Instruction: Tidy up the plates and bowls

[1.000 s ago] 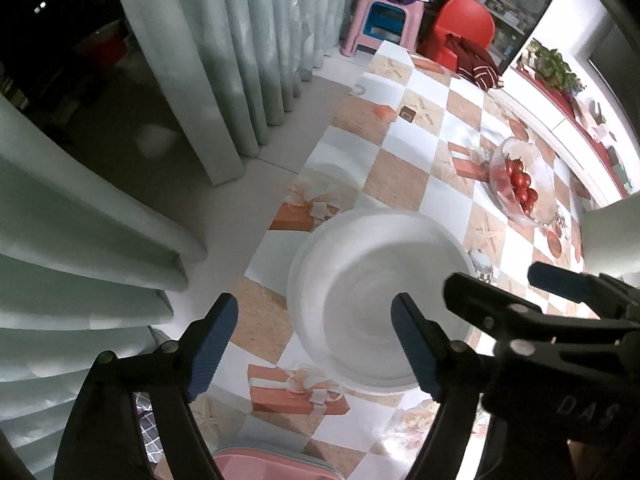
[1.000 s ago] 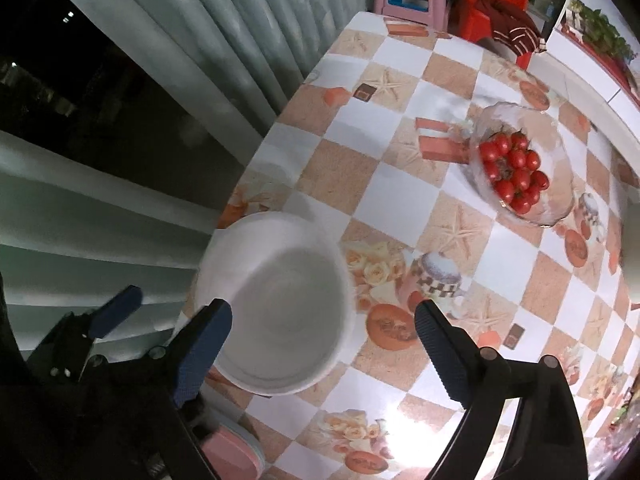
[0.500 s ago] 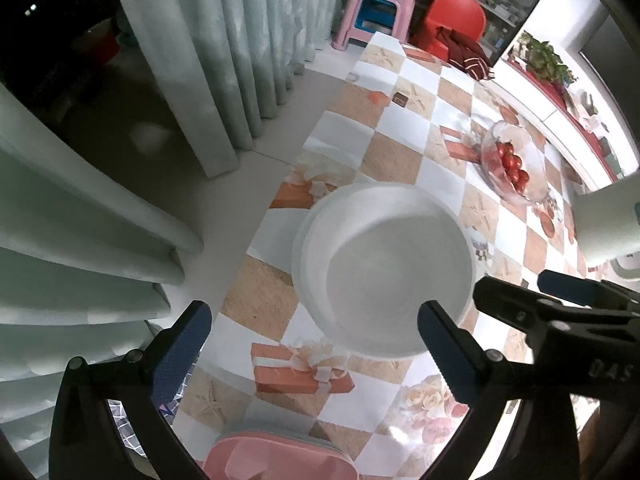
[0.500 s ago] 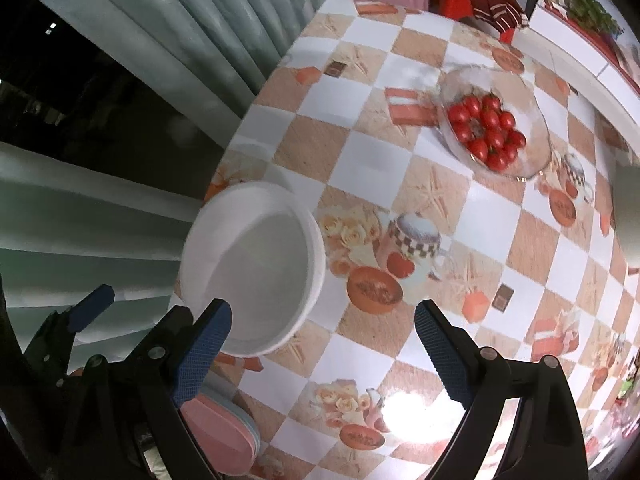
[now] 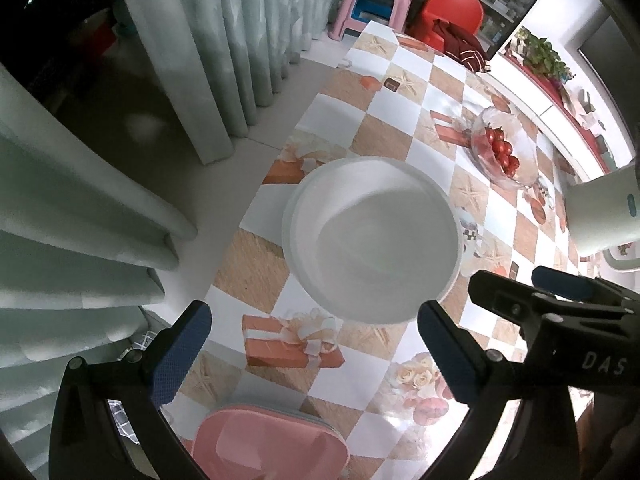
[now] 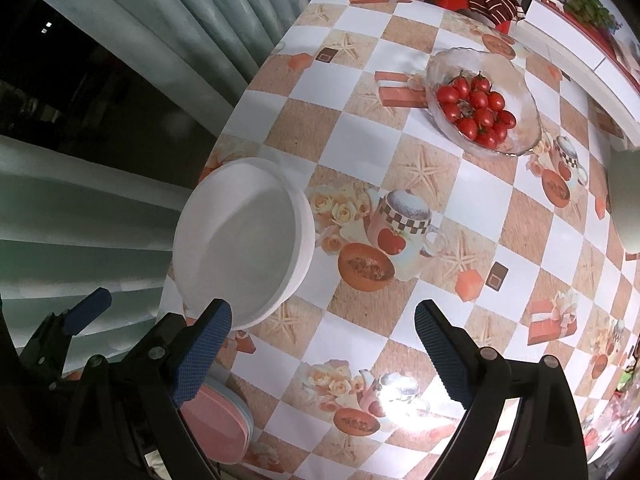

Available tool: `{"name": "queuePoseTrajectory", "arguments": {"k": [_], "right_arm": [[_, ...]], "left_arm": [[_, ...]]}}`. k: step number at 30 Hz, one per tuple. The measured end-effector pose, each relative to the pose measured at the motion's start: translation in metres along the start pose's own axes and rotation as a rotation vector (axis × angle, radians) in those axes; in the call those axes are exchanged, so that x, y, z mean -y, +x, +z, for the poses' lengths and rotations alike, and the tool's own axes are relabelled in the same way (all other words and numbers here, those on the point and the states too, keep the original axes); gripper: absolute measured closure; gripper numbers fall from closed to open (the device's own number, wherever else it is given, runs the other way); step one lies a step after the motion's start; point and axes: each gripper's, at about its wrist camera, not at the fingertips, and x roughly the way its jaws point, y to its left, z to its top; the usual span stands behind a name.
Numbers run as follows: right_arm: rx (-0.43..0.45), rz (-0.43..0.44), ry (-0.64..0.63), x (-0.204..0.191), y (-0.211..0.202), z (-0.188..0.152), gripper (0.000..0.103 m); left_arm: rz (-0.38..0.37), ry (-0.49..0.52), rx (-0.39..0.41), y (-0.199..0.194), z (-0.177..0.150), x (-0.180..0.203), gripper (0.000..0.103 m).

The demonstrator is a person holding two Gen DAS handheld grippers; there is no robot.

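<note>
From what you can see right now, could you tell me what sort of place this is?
Most likely a home dining area: a table under a patterned tablecloth, a glass bowl of cherry tomatoes, long curtains and plastic stools.

Pink plate stack cut by bottom edge, partly behind left gripper

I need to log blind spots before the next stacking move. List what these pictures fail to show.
- Pink plates: left wrist view cuts them at the bottom edge; in the right wrist view the right tongs cover part, so the count is unclear.
- White bowl: one bowl or several nested, rims too blurred.
- White object: cut by the right edge, unidentifiable.
</note>
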Motion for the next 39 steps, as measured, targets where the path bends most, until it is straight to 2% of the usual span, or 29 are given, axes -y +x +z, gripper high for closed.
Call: {"name": "queuePoseTrajectory", "arguments": {"k": [14,22,36,39], "right_arm": [[0.004,0.002,0.019,0.006,-0.004,-0.006,0.009],[-0.004,0.021,0.05,0.012,0.001,0.0,0.009],[-0.034,0.093,0.132,0.012,0.054,0.036,0.009],[-0.044,0.104,0.143,0.012,0.067,0.038,0.009]], "left_arm": [[-0.023,-0.008,-0.031,0.001,-0.01,0.011,0.0],[-0.039,-0.064,-0.058,0.012,0.003,-0.003,0.0],[0.019,-0.039,-0.066,0.058,0.036,-0.014,0.0],[0.038,-0.008,-0.057,0.067,0.04,-0.012,0.005]]}}
